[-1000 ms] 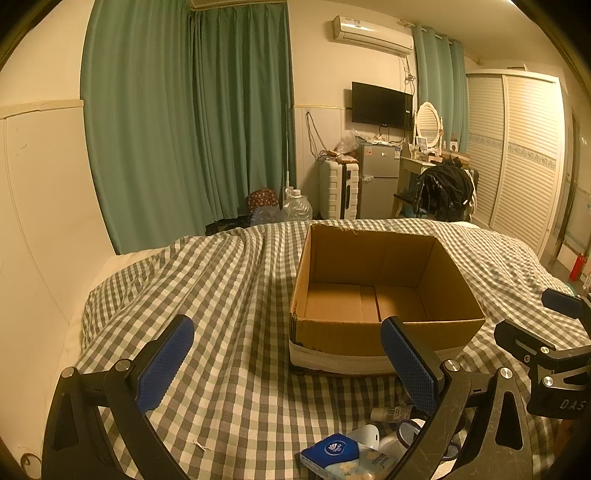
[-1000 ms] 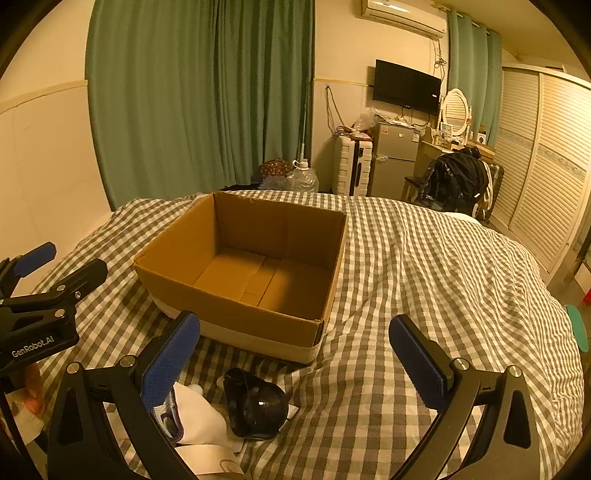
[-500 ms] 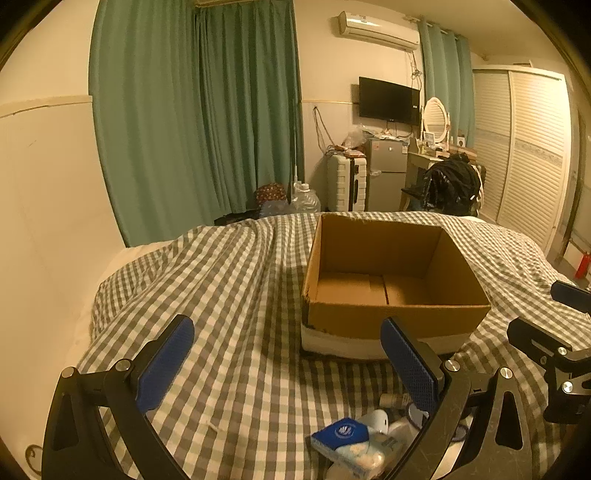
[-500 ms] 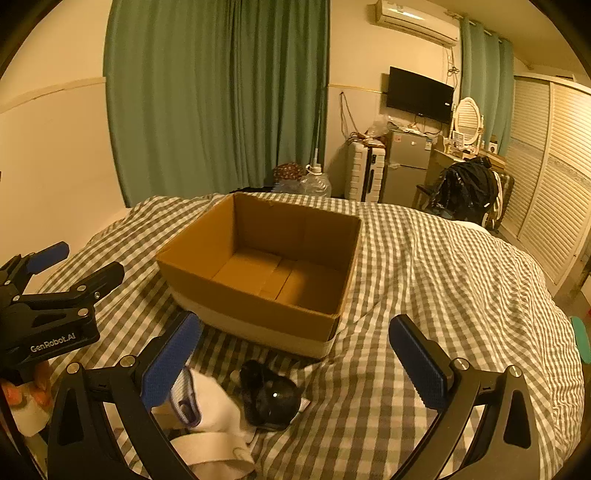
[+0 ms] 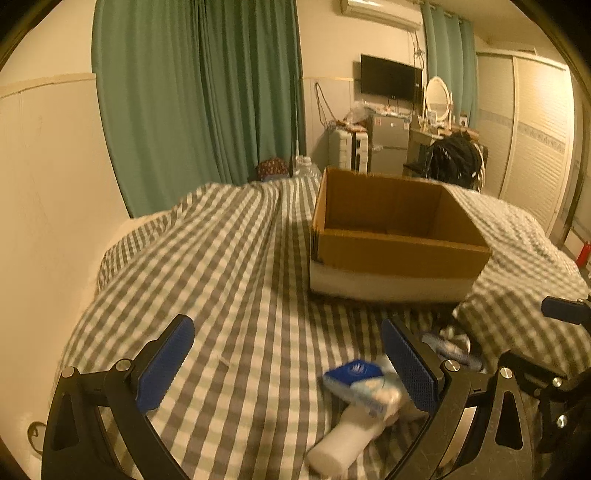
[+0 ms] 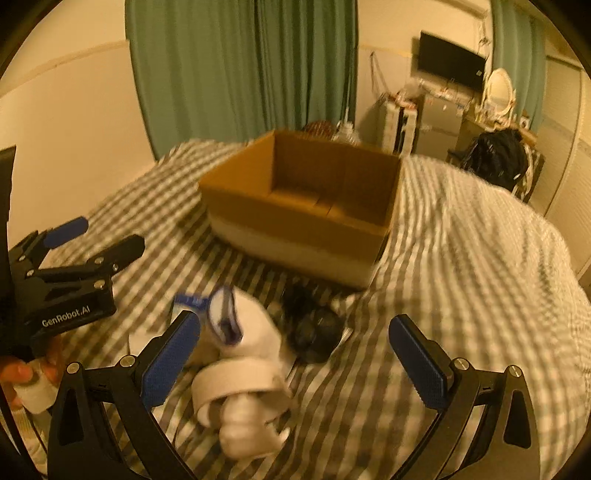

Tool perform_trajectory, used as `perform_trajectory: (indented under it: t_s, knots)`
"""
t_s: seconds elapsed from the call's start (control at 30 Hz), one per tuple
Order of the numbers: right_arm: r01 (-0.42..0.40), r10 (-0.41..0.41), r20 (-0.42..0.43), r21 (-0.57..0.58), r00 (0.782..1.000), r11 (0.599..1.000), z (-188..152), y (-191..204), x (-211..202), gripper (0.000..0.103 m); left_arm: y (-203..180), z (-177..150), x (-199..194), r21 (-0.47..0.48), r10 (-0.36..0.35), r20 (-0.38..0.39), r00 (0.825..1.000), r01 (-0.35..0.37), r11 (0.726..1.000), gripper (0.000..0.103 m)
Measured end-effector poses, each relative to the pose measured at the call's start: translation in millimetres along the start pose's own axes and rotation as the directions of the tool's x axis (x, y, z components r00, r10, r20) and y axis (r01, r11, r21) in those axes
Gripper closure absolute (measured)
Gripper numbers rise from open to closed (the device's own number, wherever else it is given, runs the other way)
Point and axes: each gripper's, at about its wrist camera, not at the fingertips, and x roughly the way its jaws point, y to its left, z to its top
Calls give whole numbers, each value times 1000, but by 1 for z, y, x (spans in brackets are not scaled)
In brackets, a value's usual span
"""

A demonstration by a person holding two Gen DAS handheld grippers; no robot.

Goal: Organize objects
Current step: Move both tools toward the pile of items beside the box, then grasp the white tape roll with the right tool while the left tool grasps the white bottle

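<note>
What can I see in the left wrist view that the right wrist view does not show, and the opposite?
Only the left wrist view shows the air conditioner and a red object at the right edge. Only the right wrist view shows the dark rounded object, the white strap and fingers under the left gripper. Both show the empty cardboard box on the checked bed cover, and the open right gripper.

We cannot read the print on the blue-and-white packet [image 5: 354, 376], smeared by motion; the white tube [image 5: 341, 441] beside it is partly behind the left gripper's [image 5: 286, 363] right finger; in the right wrist view the white bundle [image 6: 240, 373] and dark object [image 6: 314, 326] are too blurred to name; the cardboard box [image 5: 395, 254] hides most of its own floor; a hand [image 6: 22, 373] is cut by the edge.
</note>
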Motion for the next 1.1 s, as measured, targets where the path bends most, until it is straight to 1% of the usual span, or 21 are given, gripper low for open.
perform_trajectory:
  t_s: [0.17, 0.3, 0.4, 0.53, 0.57, 0.6, 0.63, 0.67, 0.7, 0.8, 0.87, 0.93, 1.0, 1.1]
  knots:
    - [-55, 55, -94, -6, 994, 998, -15, 9, 18, 0, 0, -18, 7, 42, -34, -49, 998, 36, 998, 0]
    - [-92, 86, -170, -26, 982, 995, -26, 17, 33, 0, 0, -31, 13, 68, -44, -93, 995, 51, 996, 0]
    - [-110, 99, -217, -41, 971, 993, -31, 22, 45, 0, 4, -39, 17, 78, -53, -128, 990, 63, 995, 0]
    - [-125, 109, -257, -48, 960, 991, -37, 24, 57, 1, 5, -47, 22, 94, -79, -169, 982, 96, 991, 0]
    - [-130, 113, -263, -49, 958, 990, -38, 24, 58, 7, 3, -49, 23, 106, -83, -175, 981, 103, 989, 0]
    - [-141, 123, -269, -47, 955, 989, -39, 24, 59, 17, 2, -50, 23, 115, -83, -177, 981, 104, 988, 0]
    - [-158, 142, -273, -37, 952, 987, -37, 22, 59, 21, 0, -51, 24, 128, -84, -180, 980, 107, 986, 0]
    - [-177, 165, -272, -20, 948, 984, -36, 19, 58, 20, -2, -53, 24, 138, -85, -182, 980, 111, 984, 0]
    - [-183, 176, -259, -1, 950, 983, -35, 15, 54, 20, -3, -53, 24, 148, -85, -185, 979, 113, 982, 0]
    - [-191, 196, -198, 42, 960, 981, -30, 2, 39, 21, -12, -55, 25, 186, -88, -196, 977, 125, 975, 0]
    - [-174, 180, -143, 51, 973, 983, -23, -7, 25, 21, -19, -55, 29, 211, -81, -206, 975, 125, 969, 0]
    - [-136, 140, -90, 48, 986, 990, -17, -15, 12, 21, -24, -56, 34, 231, -80, -215, 973, 130, 964, 0]
    - [-122, 124, -50, 56, 991, 991, -12, -22, 3, 21, -31, -57, 39, 248, -78, -230, 970, 136, 959, 1]
    - [-128, 130, -31, 80, 991, 989, -9, -29, -1, 21, -41, -59, 43, 277, -92, -248, 964, 162, 947, 5]
